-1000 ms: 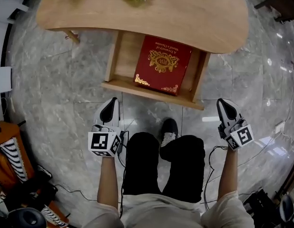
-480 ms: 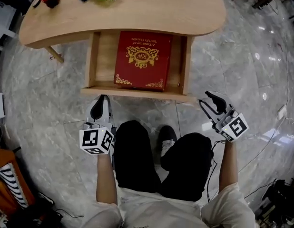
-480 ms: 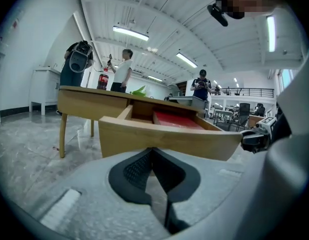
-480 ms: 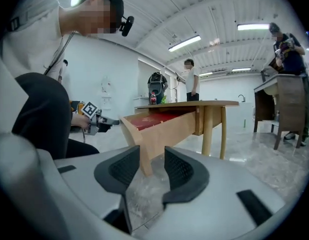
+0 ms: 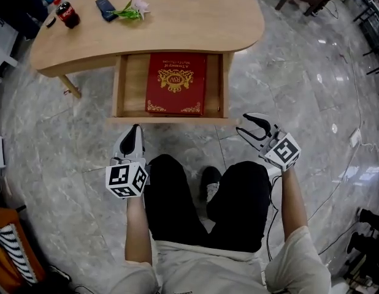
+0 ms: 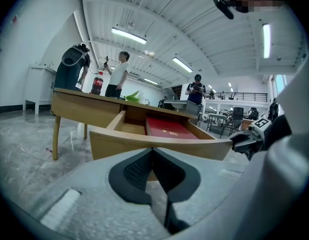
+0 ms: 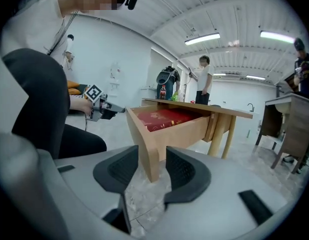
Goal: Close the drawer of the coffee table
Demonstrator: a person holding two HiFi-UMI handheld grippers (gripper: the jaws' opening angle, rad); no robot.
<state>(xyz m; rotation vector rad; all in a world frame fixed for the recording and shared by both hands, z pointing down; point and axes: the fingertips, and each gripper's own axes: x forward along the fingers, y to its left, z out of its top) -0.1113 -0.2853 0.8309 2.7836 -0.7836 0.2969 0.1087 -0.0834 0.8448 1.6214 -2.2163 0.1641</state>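
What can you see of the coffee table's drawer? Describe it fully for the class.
The drawer is light wood, a shallow open-topped box with a plain front panel. It stands level, pulled well out from under the coffee table. A red book with gold ornament lies flat inside, with bare drawer bottom on either side. The drawer's front right corner shows between the right gripper's jaws, which have just been opening; the pads do not press it.
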